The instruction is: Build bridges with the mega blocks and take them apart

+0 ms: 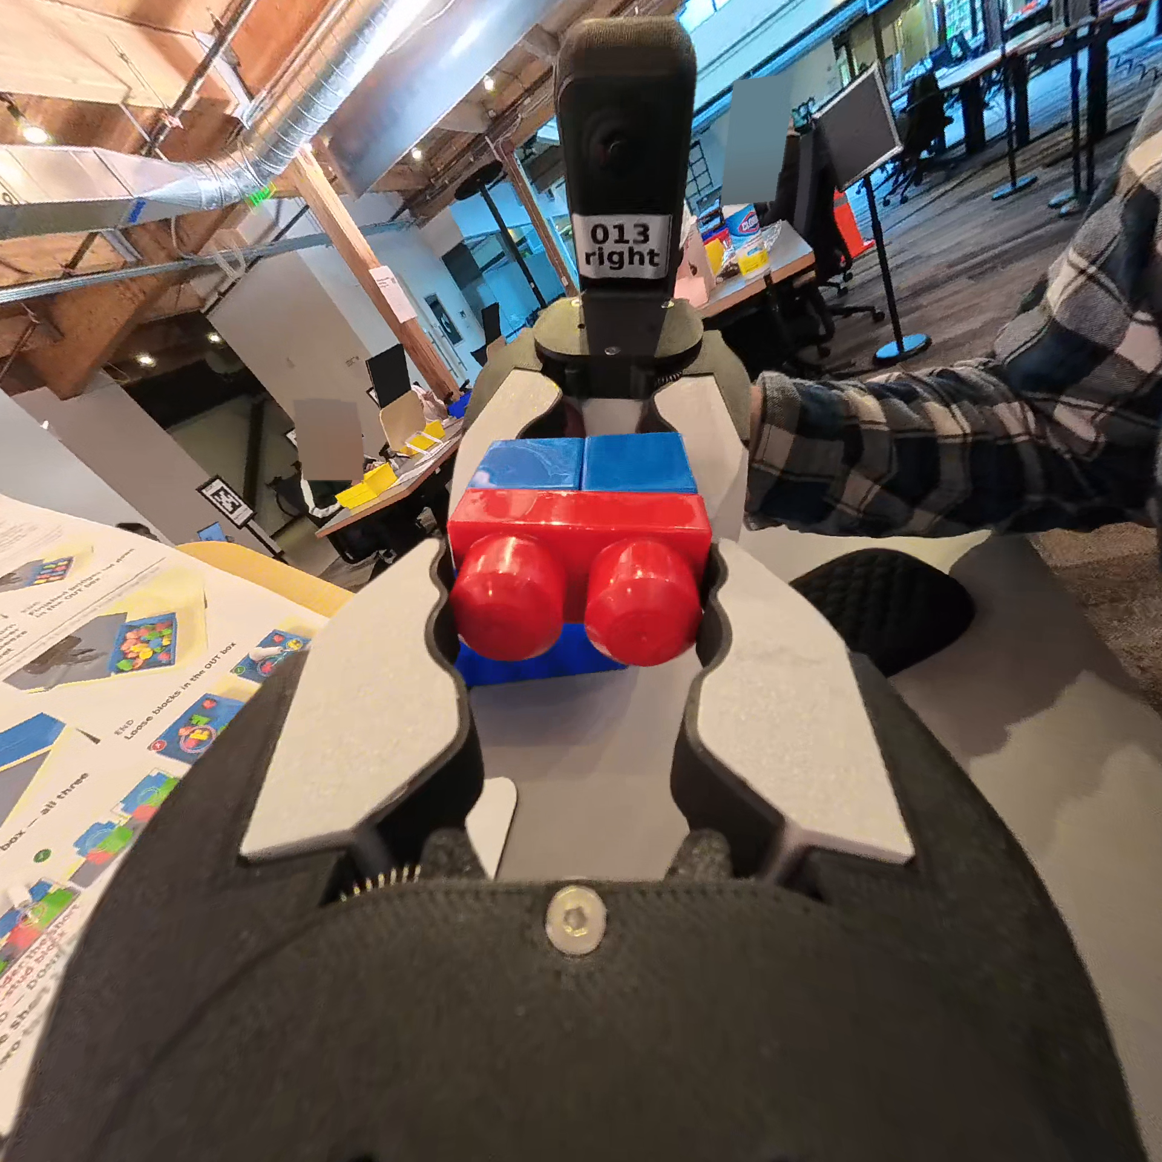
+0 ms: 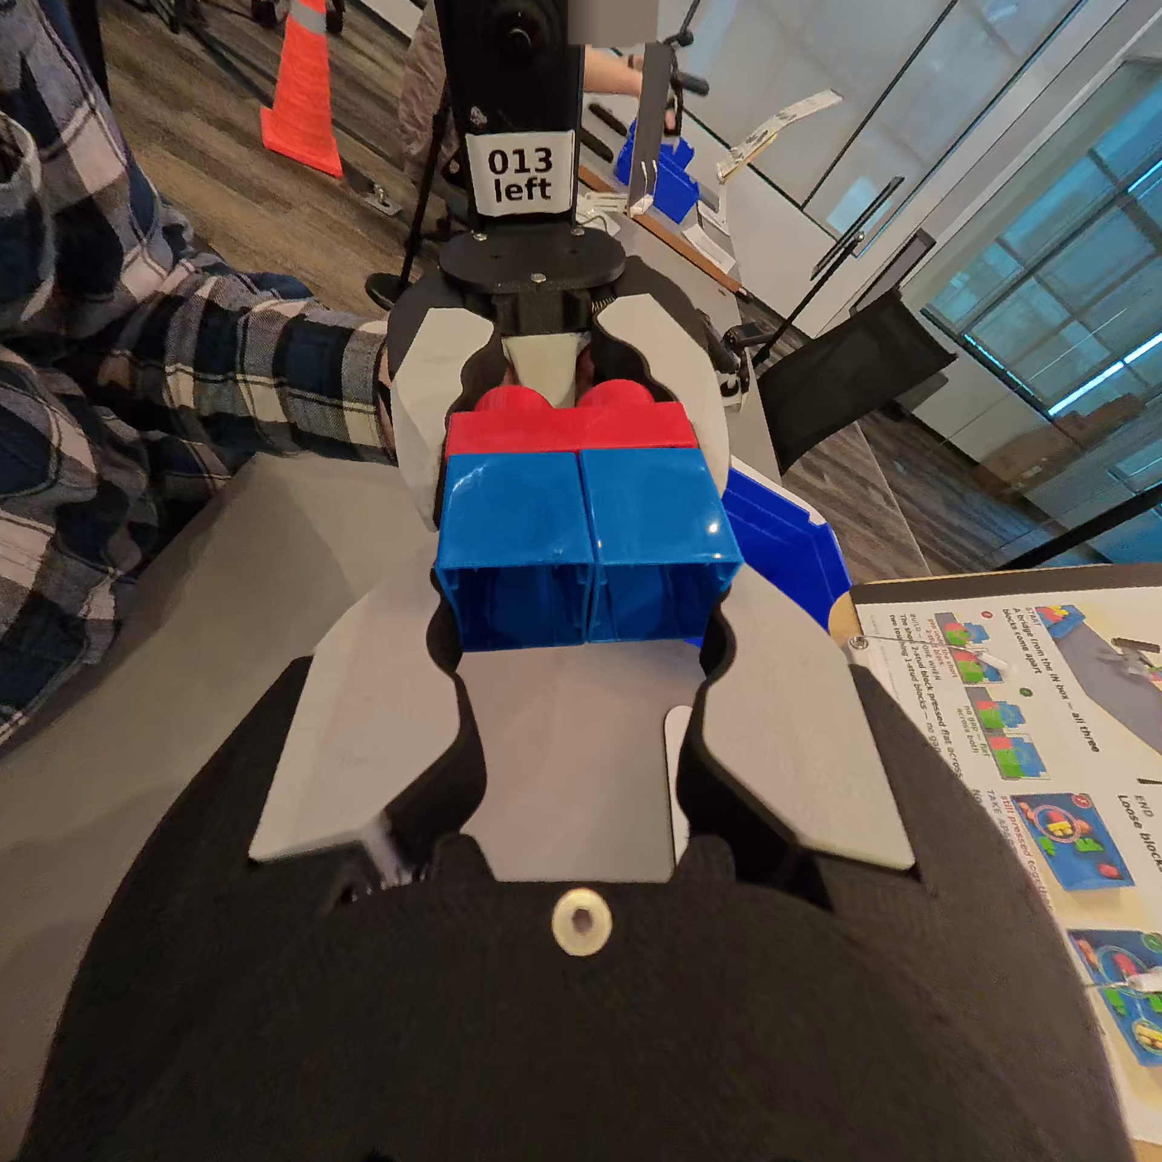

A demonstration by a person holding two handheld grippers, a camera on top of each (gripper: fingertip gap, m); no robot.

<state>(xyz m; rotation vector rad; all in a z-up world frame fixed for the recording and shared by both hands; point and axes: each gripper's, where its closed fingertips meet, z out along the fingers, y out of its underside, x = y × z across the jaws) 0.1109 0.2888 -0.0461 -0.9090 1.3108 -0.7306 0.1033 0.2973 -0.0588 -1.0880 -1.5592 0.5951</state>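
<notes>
A bridge is held in the air between my two grippers, which face each other: a red two-stud block (image 1: 578,522) pressed onto two blue one-stud blocks (image 1: 638,462). My left gripper (image 1: 578,585) is shut on the red block, with its pads against the block's two ends. In the right wrist view the two blue blocks (image 2: 585,522) stand between the fingers of my right gripper (image 2: 581,603), their hollow undersides toward the camera. Its fingers are spread and flank the blue pair without a plain press. The red block (image 2: 569,427) shows behind, in the left gripper's fingers (image 2: 421,402).
A grey table (image 2: 251,566) lies below. A blue bin (image 2: 786,553) stands just right of the blocks. An instruction sheet on a board (image 2: 1006,723) lies at the right, and it also shows in the left wrist view (image 1: 94,629). Plaid sleeves (image 1: 943,453) hold the grippers. Less than 4 cm separates the two grippers' tips.
</notes>
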